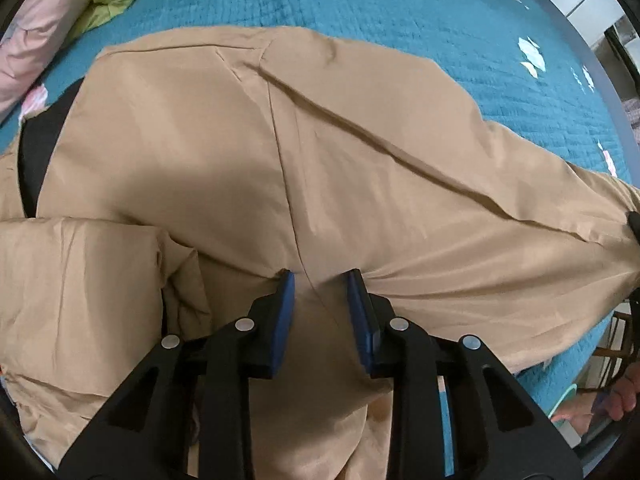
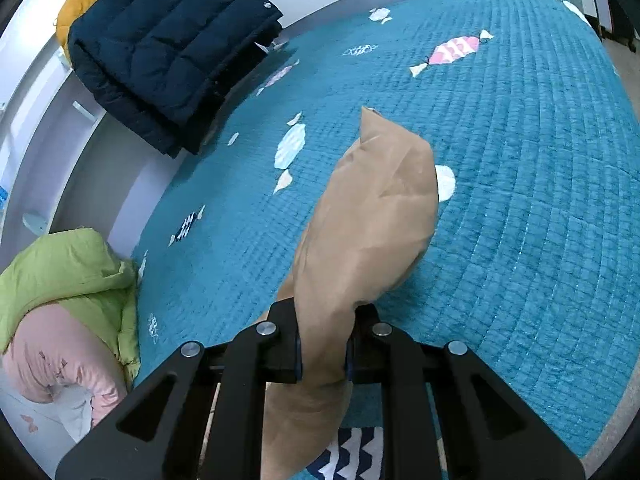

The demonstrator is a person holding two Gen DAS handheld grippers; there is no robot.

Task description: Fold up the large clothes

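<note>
A tan padded jacket (image 1: 224, 152) is lying spread across a bed covered by a teal quilt (image 1: 400, 12) patterned with candy shapes. The left tool (image 1: 320, 284) is pointing steeply down at the jacket's middle, its blue pads (image 1: 286, 292) pressing into a raised ridge of fabric along a seam, so it is clenching the jacket there. One tan sleeve is stretching away toward the right edge of the left wrist view. In the right wrist view, the right tool (image 2: 323, 344) is clamped tight on a bunched tan sleeve (image 2: 372, 220), which is rising above the teal quilt (image 2: 520, 160) and hanging on both sides of the jaws. A folded navy puffer jacket (image 2: 168, 48) is resting at the bed's far edge with something mustard yellow (image 2: 76, 4) behind it. A lime green garment (image 2: 68, 272) and a pink one (image 2: 52, 360) are lying bunched at the left side.
</note>
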